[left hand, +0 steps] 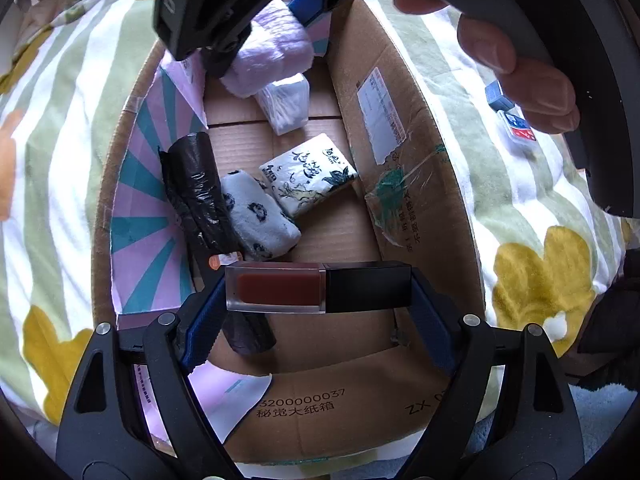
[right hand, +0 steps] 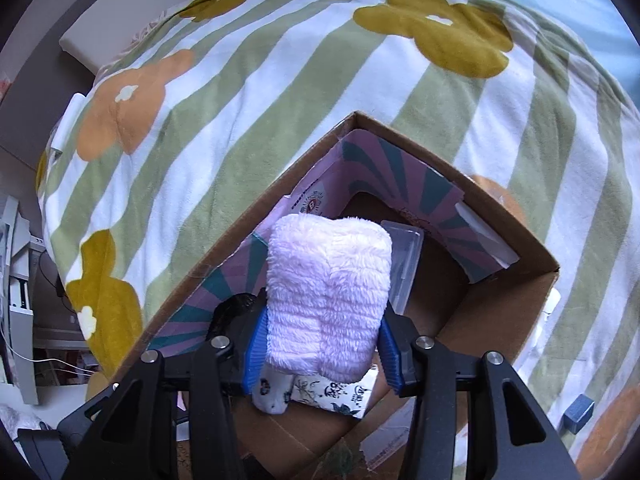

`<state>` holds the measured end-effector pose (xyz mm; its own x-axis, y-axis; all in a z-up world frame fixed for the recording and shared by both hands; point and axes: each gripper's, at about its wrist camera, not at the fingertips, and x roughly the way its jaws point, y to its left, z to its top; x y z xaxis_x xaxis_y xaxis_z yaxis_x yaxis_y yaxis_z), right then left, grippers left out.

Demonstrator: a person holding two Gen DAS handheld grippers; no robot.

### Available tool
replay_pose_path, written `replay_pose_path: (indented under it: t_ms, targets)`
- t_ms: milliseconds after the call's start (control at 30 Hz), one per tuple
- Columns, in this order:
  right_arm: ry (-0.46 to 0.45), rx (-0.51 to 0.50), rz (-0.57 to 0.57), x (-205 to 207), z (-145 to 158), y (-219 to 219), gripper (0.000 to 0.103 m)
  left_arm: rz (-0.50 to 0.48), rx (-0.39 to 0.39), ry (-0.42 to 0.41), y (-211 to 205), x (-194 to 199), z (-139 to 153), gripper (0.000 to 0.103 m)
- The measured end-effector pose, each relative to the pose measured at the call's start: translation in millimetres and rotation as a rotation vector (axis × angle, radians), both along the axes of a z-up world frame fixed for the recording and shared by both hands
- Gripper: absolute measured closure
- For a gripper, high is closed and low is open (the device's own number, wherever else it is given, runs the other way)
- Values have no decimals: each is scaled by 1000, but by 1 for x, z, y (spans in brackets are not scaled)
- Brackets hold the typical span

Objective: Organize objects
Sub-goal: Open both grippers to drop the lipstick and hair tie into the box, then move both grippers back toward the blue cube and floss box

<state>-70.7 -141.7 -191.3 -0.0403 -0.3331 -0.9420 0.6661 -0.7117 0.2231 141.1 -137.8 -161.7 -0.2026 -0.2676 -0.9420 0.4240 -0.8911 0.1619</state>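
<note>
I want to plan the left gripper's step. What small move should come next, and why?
Probably lower the lipstick a little: the left gripper clamps it end to end above a bare patch of the box floor.

tissue pack (left hand: 307, 179) in box (left hand: 404, 184), box on blanket (left hand: 520, 208).

Black bag roll (left hand: 200, 196): lower end hidden behind lip gloss tube (left hand: 318, 287) and left hand-held gripper (left hand: 316, 304). Clear plastic case (right hand: 404, 264) mostly behind lilac fluffy towel (right hand: 328, 300). Tissue pack (right hand: 340, 394) half covered by the towel too. Shipping label (left hand: 380, 116) print on the cardboard box (left hand: 420, 184) is too small to read. Small blue block (right hand: 578, 414) unidentifiable.
</note>
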Motion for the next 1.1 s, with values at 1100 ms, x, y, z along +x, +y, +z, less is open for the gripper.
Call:
replay_pose_path:
  t_ms: [1100]
  targets:
    - [169, -71, -72, 44, 100, 56, 6, 87, -48, 68, 16, 14, 63, 0]
